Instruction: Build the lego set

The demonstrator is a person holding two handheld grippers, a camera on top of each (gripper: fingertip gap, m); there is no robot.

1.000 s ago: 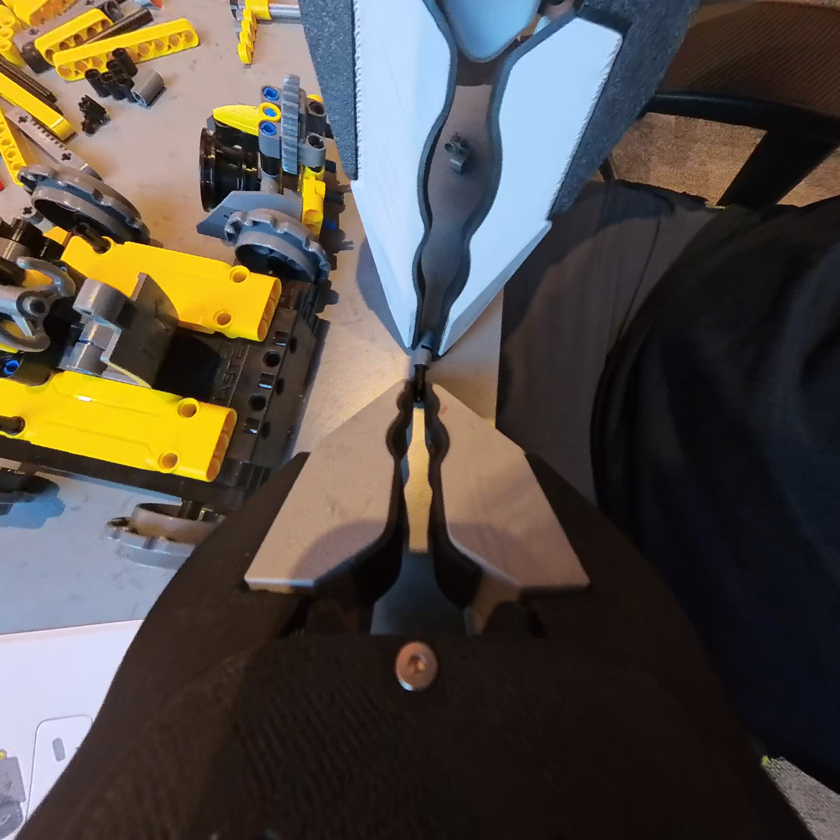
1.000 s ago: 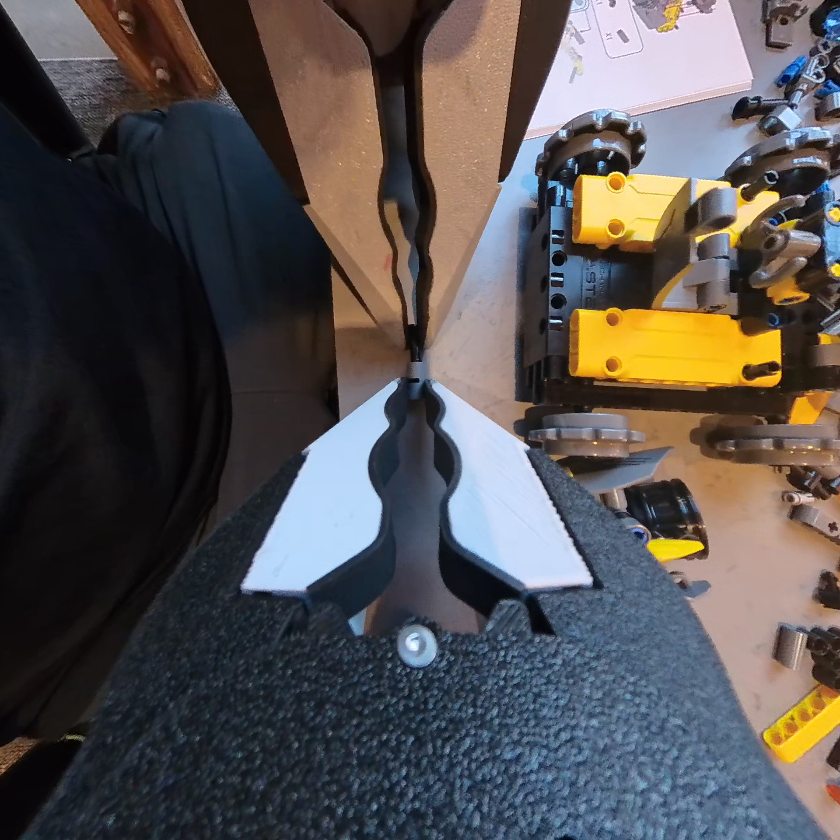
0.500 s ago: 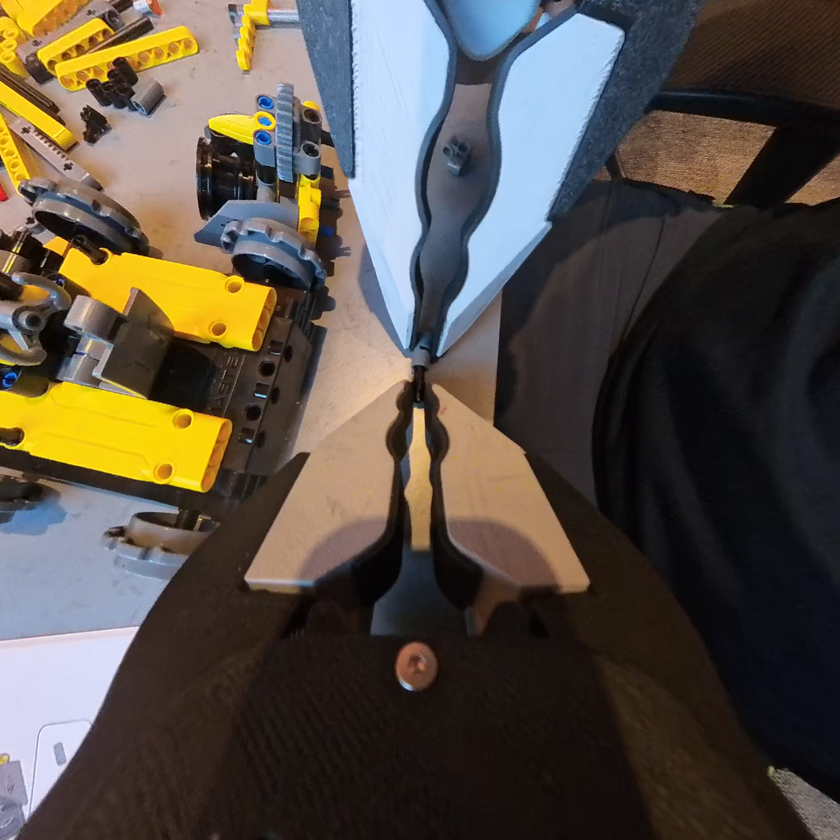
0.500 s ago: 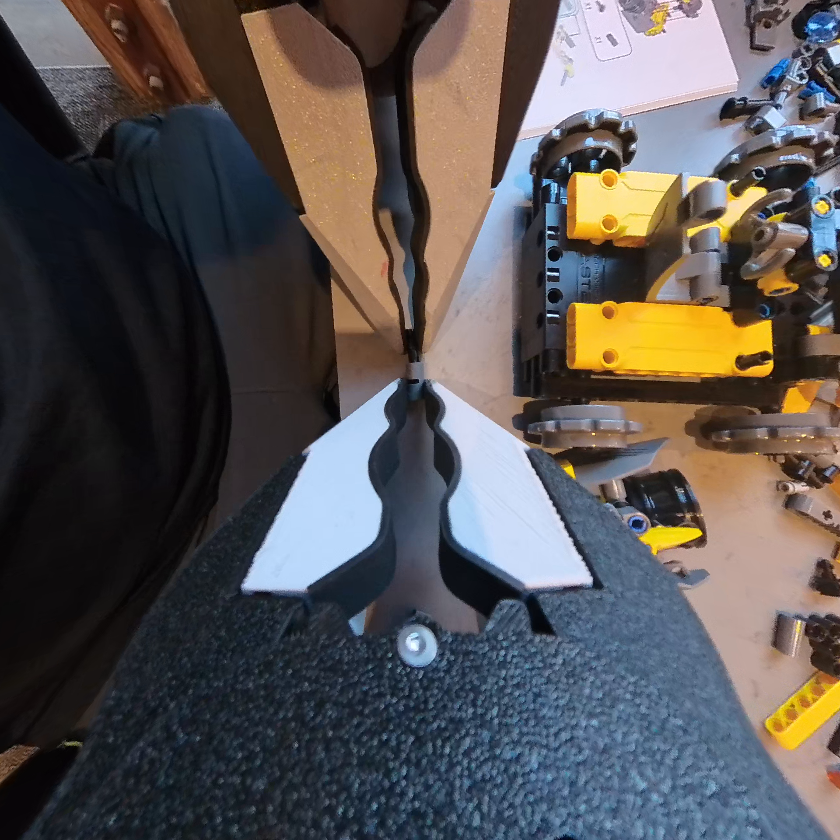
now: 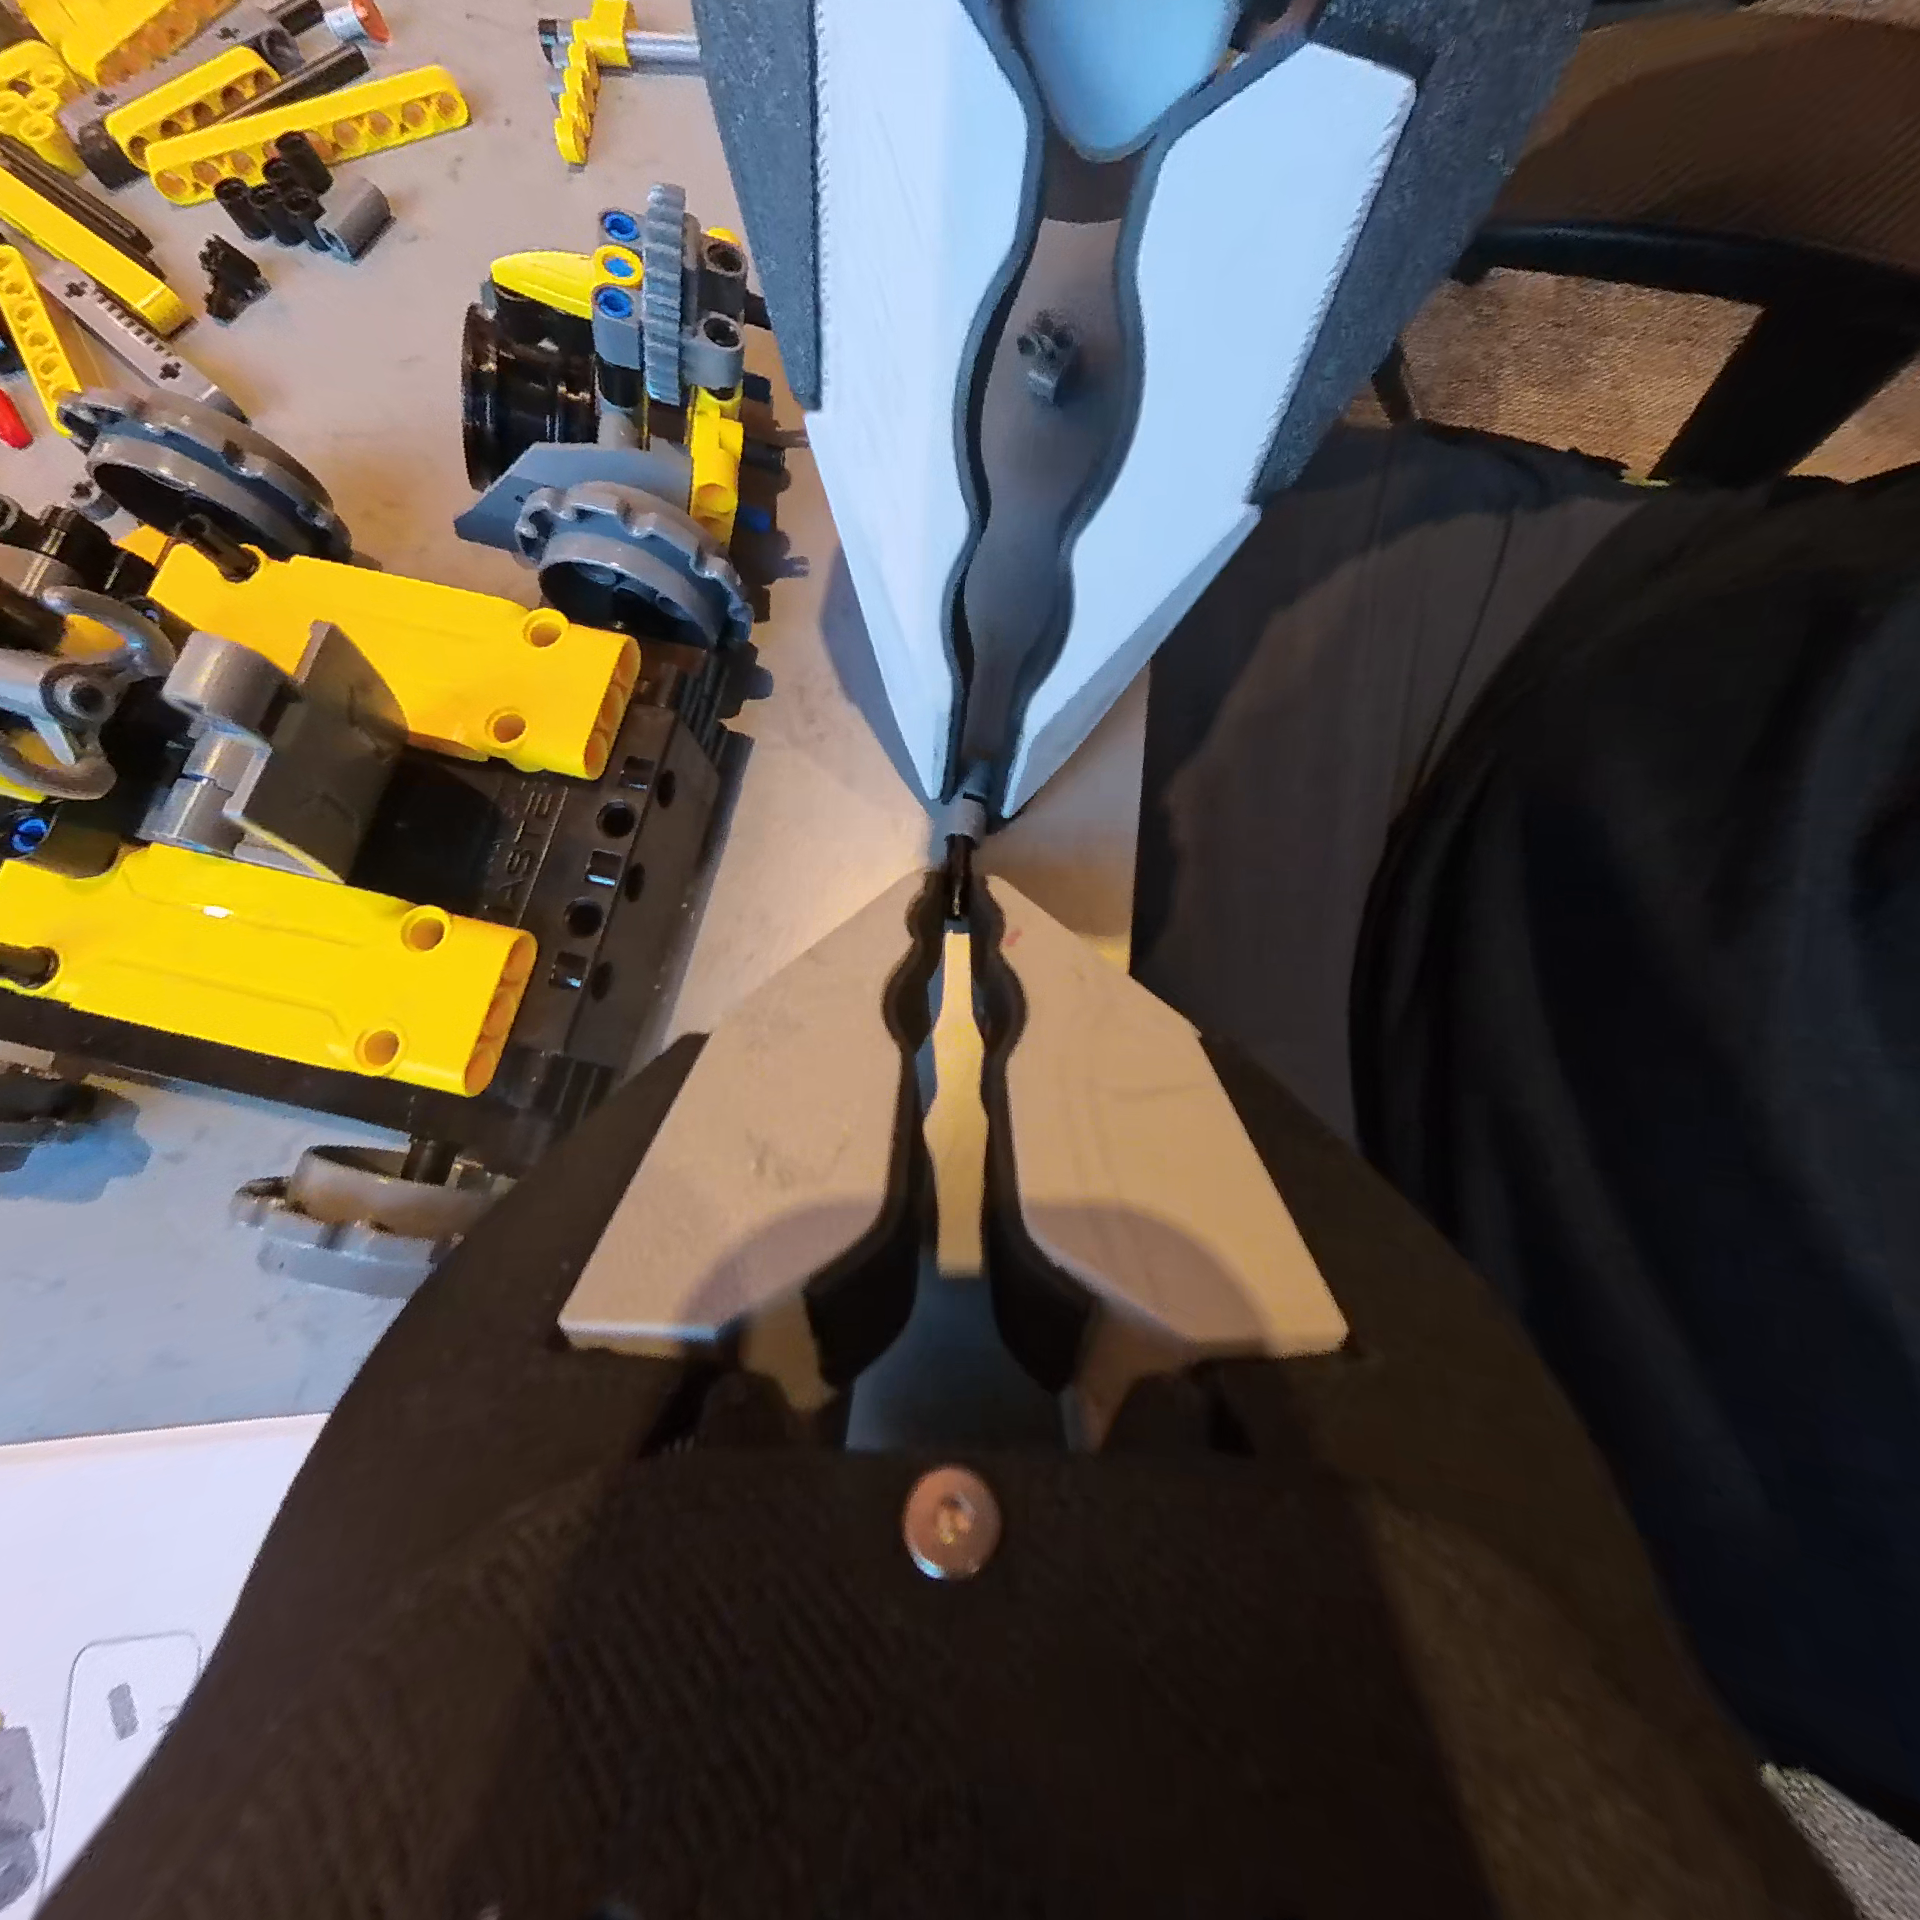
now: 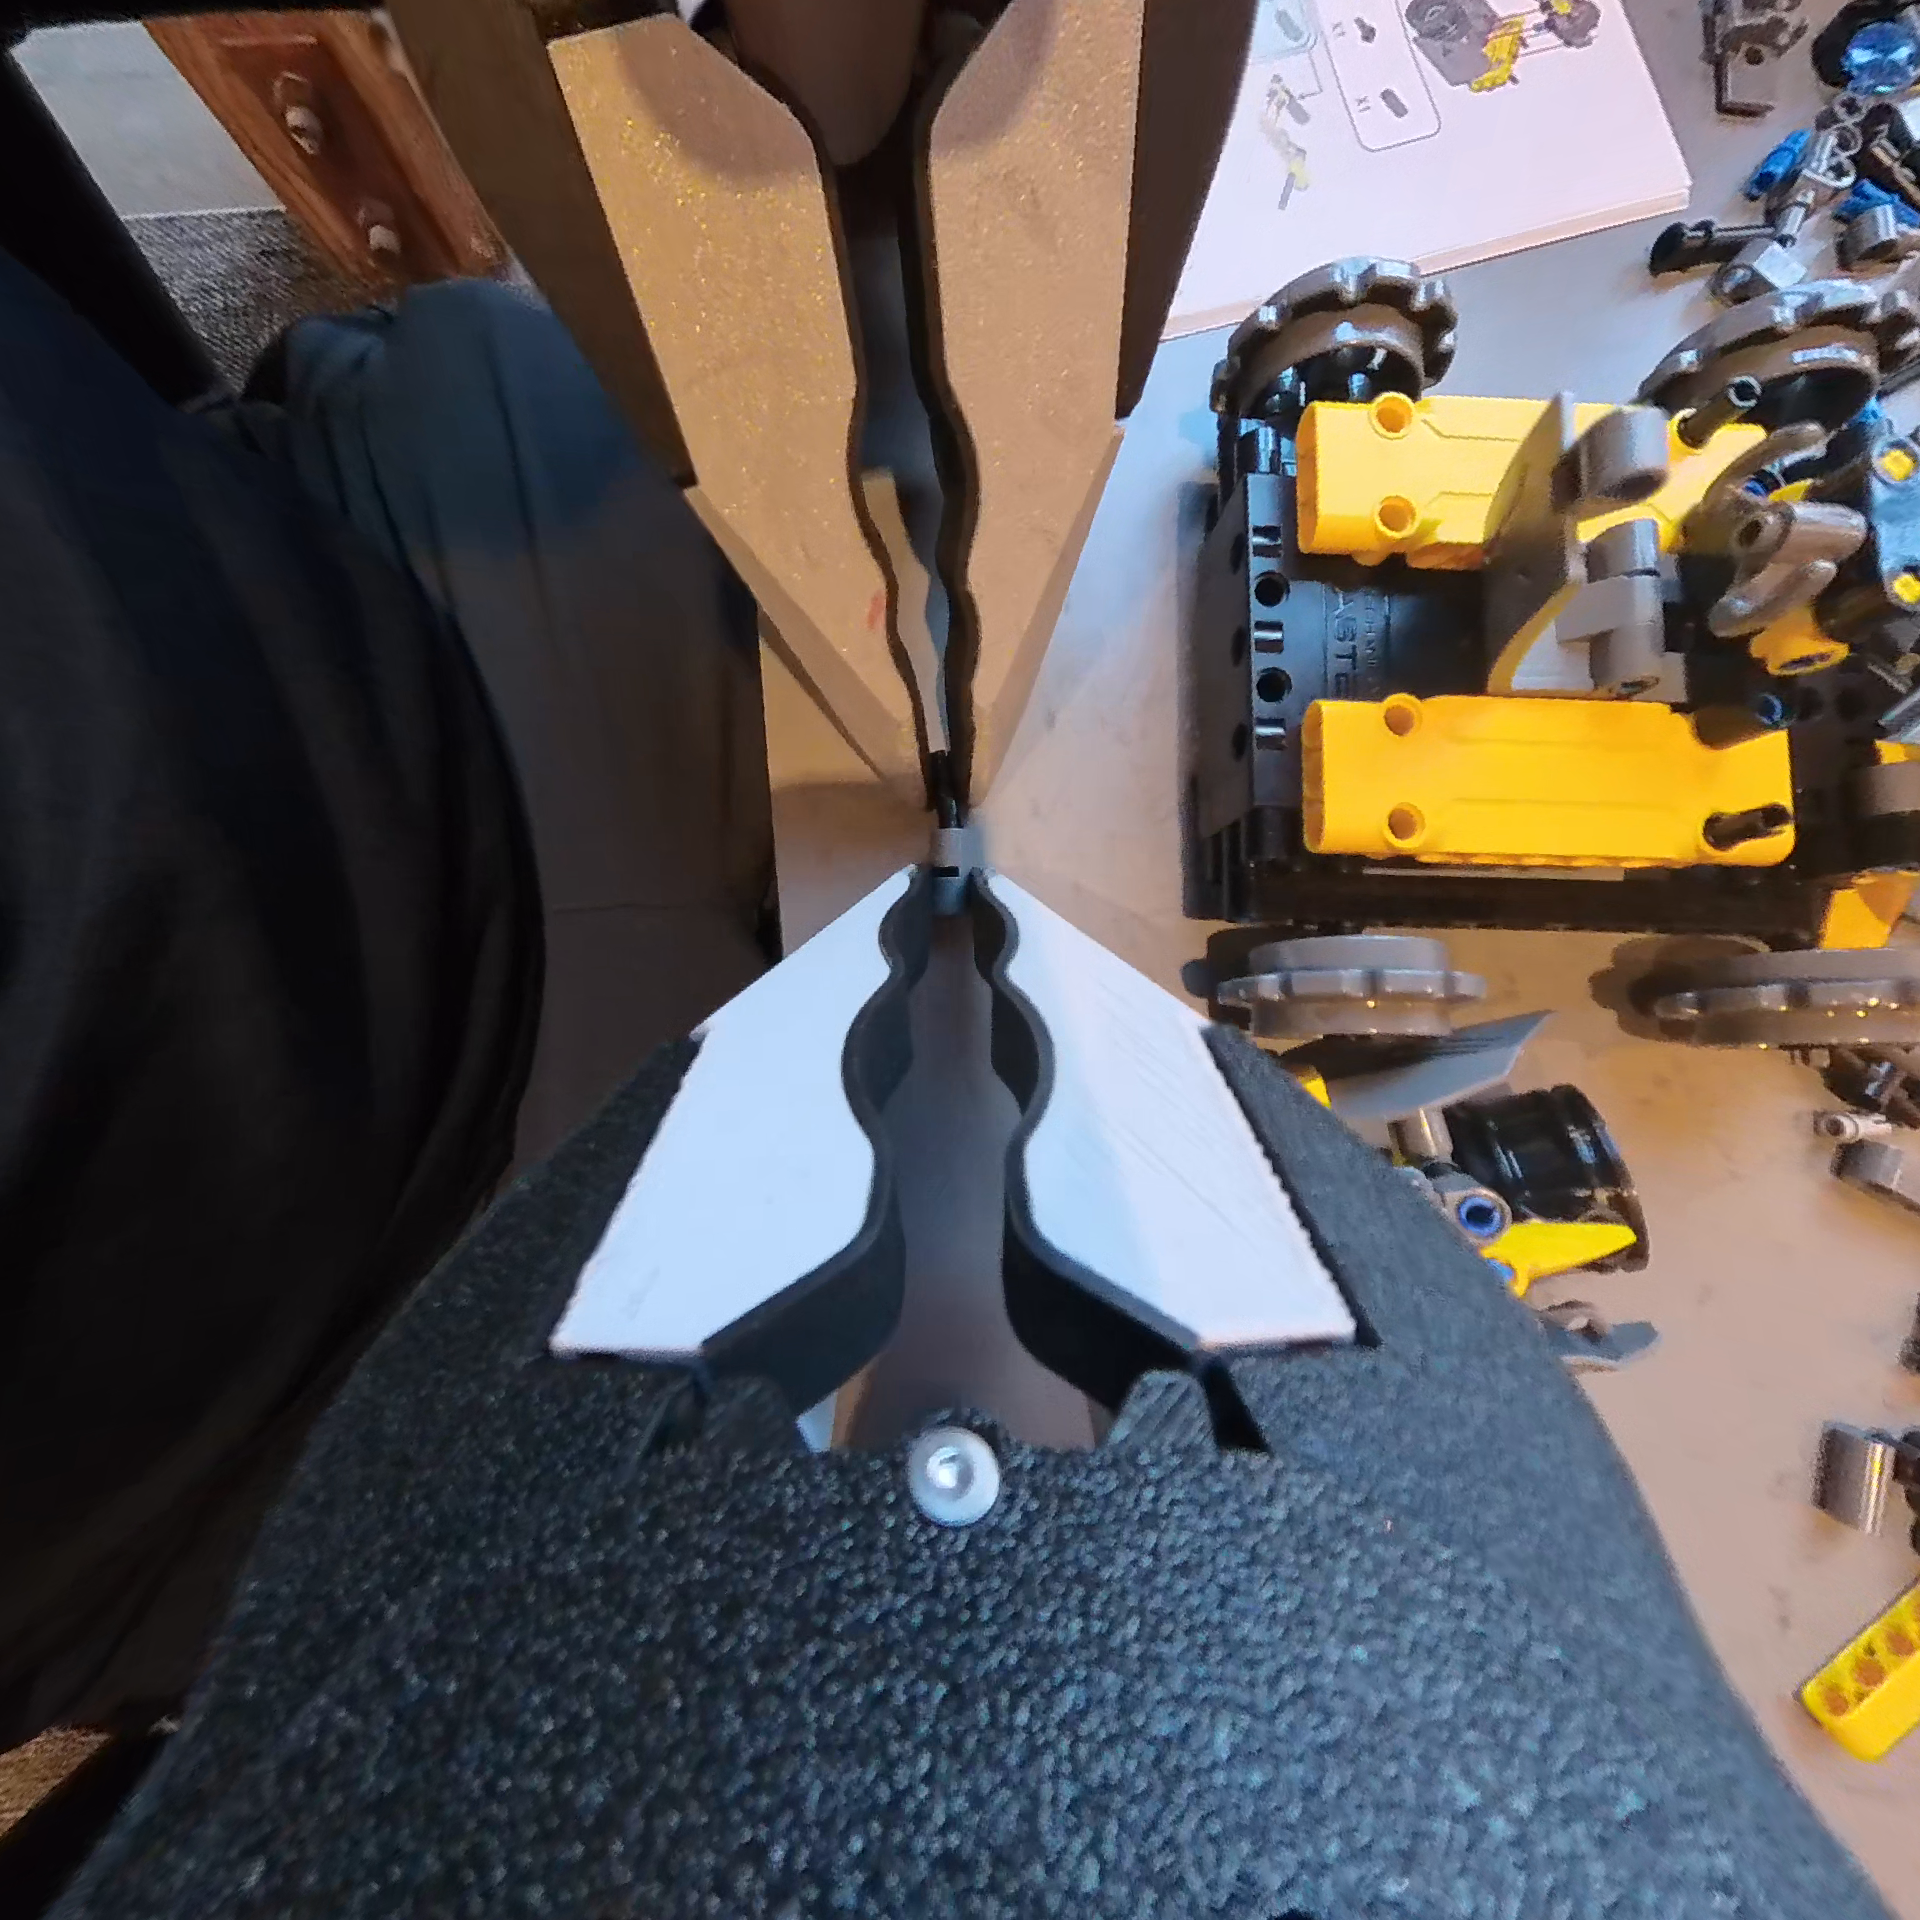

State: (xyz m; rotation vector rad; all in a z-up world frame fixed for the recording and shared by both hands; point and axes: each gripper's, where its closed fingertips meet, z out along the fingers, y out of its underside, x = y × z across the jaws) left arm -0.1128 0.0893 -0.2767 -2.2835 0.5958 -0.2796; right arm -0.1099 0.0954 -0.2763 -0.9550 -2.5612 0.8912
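Observation:
My left gripper (image 5: 956, 899) is shut on a small black pin (image 5: 954, 883). My right gripper (image 6: 948, 883) is shut on a small grey connector (image 6: 948, 854). The two grippers point at each other tip to tip, and the pin and the connector touch end to end between them. In the left wrist view the right gripper (image 5: 971, 795) comes in from above with the grey connector (image 5: 966, 816). In the right wrist view the left gripper (image 6: 943, 784) comes in from above with the black pin (image 6: 941, 795). They meet above the table's near edge.
A yellow and black brick vehicle (image 5: 312, 831) (image 6: 1507, 707) stands on the grey table beside the grippers. A small gear sub-assembly (image 5: 623, 343) (image 6: 1538, 1164), loose yellow beams (image 5: 260, 135) and a white instruction booklet (image 6: 1455, 156) lie around it. A person in dark clothes (image 5: 1558, 935) sits close by. The grippers are tip to tip, or close to it.
Almost nothing. Both grippers stay shut and tip to tip with the two small parts touching; the views only drift slightly.

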